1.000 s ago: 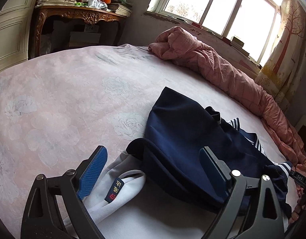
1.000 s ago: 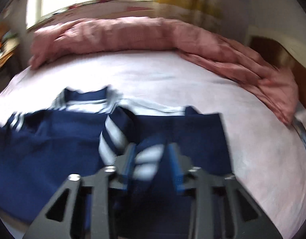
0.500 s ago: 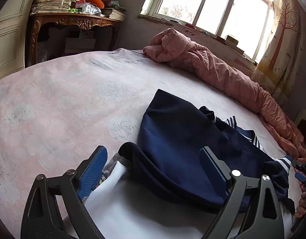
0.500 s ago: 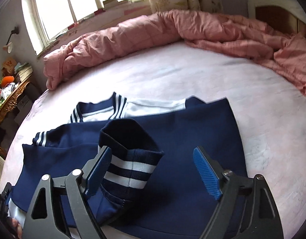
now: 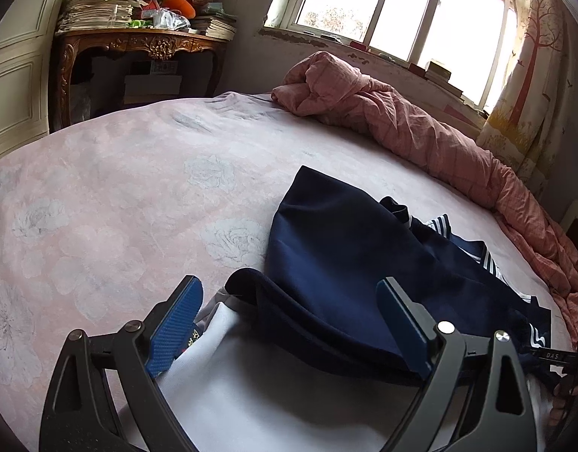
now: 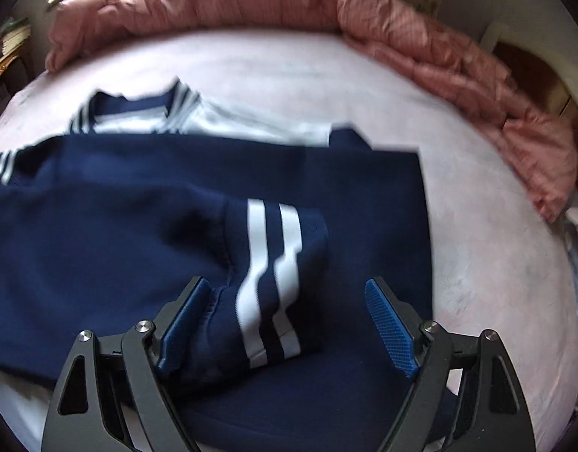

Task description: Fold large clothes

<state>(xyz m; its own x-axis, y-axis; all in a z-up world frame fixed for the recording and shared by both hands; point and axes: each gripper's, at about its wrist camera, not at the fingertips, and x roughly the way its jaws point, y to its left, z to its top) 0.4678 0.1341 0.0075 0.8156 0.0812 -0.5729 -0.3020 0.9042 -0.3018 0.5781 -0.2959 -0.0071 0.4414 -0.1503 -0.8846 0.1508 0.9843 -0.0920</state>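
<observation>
A navy and white jacket lies on the pink bed, its sleeves folded across the body. My left gripper is open and empty, low over the jacket's white panel and navy edge. In the right wrist view the jacket spreads across the bed, collar at the far side. A sleeve cuff with two white stripes lies on top. My right gripper is open and empty, just over that cuff. The right wrist view is blurred.
A rolled pink quilt runs along the bed's far side under the window; it also shows in the right wrist view. A carved wooden table stacked with papers stands at the back left. Bare bedsheet lies right of the jacket.
My right gripper went from shut on the striped cuff to open, and the cuff now lies on the jacket. My left gripper stayed open and shifted slightly over the jacket's edge.
</observation>
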